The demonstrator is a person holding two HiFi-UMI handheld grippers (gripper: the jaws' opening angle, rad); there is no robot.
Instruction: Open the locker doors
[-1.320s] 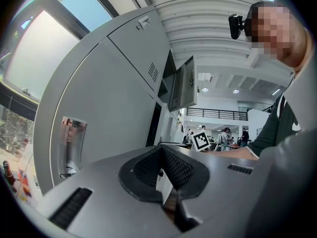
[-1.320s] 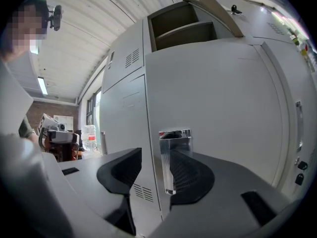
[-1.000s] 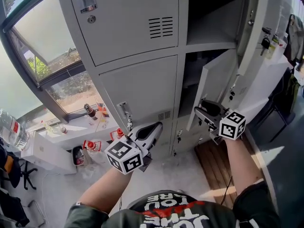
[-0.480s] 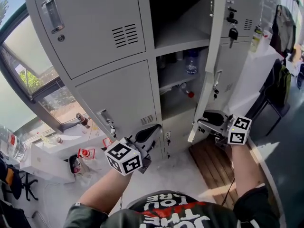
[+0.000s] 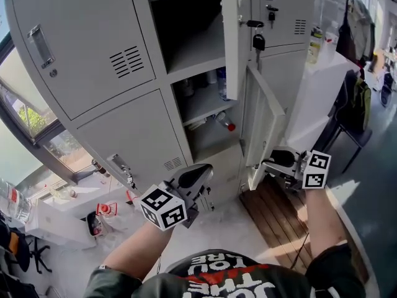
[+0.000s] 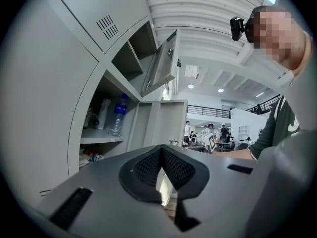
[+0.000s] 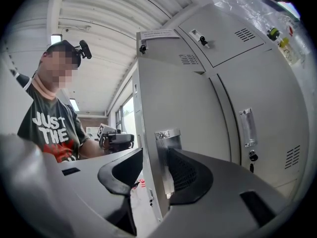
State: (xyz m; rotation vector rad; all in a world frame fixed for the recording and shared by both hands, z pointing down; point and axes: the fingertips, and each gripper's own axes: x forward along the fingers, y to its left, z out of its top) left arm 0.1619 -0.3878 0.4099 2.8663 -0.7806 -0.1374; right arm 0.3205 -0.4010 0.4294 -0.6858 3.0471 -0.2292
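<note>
The grey lockers (image 5: 133,141) fill the head view. Both left-column doors (image 5: 80,42) are closed. In the middle column the upper door (image 5: 229,36) and the lower door (image 5: 263,120) stand swung out, showing shelves. My right gripper (image 5: 268,161) is at the lower door's free edge. In the right gripper view its jaws, which have just been closing, straddle that door edge (image 7: 188,113) and its metal handle plate (image 7: 166,135), with the pads against it (image 7: 151,170). My left gripper (image 5: 203,168) hangs below the closed lower-left door, shut and empty (image 6: 161,150).
Bottles (image 5: 221,82) stand on the opened compartment's shelf and a red-capped one (image 5: 227,123) lies below. Keys (image 5: 258,41) hang from the upper door. A wooden pallet (image 5: 279,210) lies on the floor by my right arm. A chair with a bag (image 5: 356,104) stands at the right.
The lower middle door has swung much further open with my right gripper on its edge, baring the shelf and bottles. Both grippers have shifted sideways along the lockers.
</note>
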